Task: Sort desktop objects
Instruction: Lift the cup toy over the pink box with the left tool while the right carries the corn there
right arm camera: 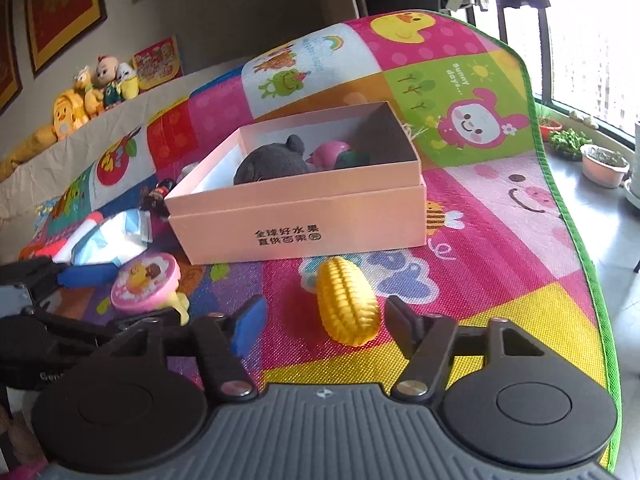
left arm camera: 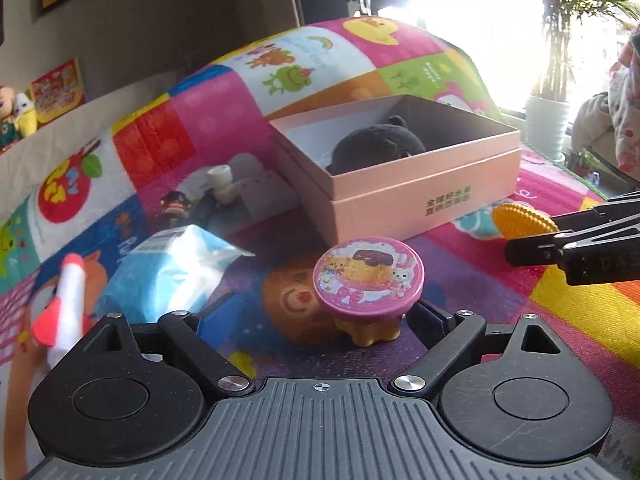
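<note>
Pink box (right arm camera: pixel 296 216) (grey plush inside): toy corn (right arm camera: pixel 347 305) just before it, between gaping right tongs (right arm camera: pixel 324 322); pink-lidded toy (left arm camera: pixel 368 276) between gaping left tongs (left arm camera: pixel 320 320).

I note, off the desk: plush toys (right arm camera: pixel 90 92) on the ledge, framed pictures (right arm camera: pixel 60 4) above, potted plants (right arm camera: pixel 602 162) at the window.
</note>
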`<action>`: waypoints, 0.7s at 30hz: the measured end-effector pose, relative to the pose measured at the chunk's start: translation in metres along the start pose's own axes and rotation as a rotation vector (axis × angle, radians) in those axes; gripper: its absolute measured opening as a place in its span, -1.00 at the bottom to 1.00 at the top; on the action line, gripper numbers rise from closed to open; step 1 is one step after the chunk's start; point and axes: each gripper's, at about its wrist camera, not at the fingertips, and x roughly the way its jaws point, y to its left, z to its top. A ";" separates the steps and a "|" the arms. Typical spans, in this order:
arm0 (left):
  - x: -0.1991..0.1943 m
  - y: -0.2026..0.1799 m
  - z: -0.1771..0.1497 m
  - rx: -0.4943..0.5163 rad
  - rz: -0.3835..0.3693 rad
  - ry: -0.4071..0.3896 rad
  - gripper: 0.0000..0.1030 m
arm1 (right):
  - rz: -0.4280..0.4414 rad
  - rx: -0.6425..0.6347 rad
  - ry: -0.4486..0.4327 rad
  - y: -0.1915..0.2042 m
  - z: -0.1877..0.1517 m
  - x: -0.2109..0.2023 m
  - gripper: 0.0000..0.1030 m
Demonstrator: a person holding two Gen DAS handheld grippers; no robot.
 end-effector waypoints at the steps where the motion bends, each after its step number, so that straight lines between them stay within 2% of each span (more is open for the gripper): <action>1: -0.001 0.005 -0.001 -0.017 0.006 0.004 0.84 | -0.003 -0.013 0.007 0.002 0.001 0.000 0.01; 5: -0.003 0.020 -0.004 -0.090 -0.028 0.001 0.86 | -0.025 -0.111 0.047 0.003 0.005 0.002 -0.38; 8: -0.002 0.018 -0.004 -0.088 -0.034 0.000 0.88 | -0.055 -0.198 0.061 0.002 0.008 0.001 -0.39; 11: -0.002 0.016 -0.004 -0.077 -0.037 -0.005 0.91 | -0.124 -0.302 0.045 0.001 0.012 0.005 -0.39; 13: -0.002 0.015 -0.004 -0.072 -0.039 -0.007 0.94 | -0.169 -0.325 0.041 0.000 0.015 0.010 -0.39; 14: -0.002 0.015 -0.004 -0.070 -0.039 -0.008 0.94 | -0.159 -0.322 0.043 0.000 0.017 0.011 -0.39; 19: -0.002 0.014 -0.004 -0.070 -0.038 -0.004 0.94 | 0.036 -0.336 0.074 0.017 0.019 0.006 -0.39; 21: -0.002 0.015 -0.004 -0.074 -0.037 -0.003 0.94 | 0.087 -0.365 0.097 0.024 0.018 0.007 -0.39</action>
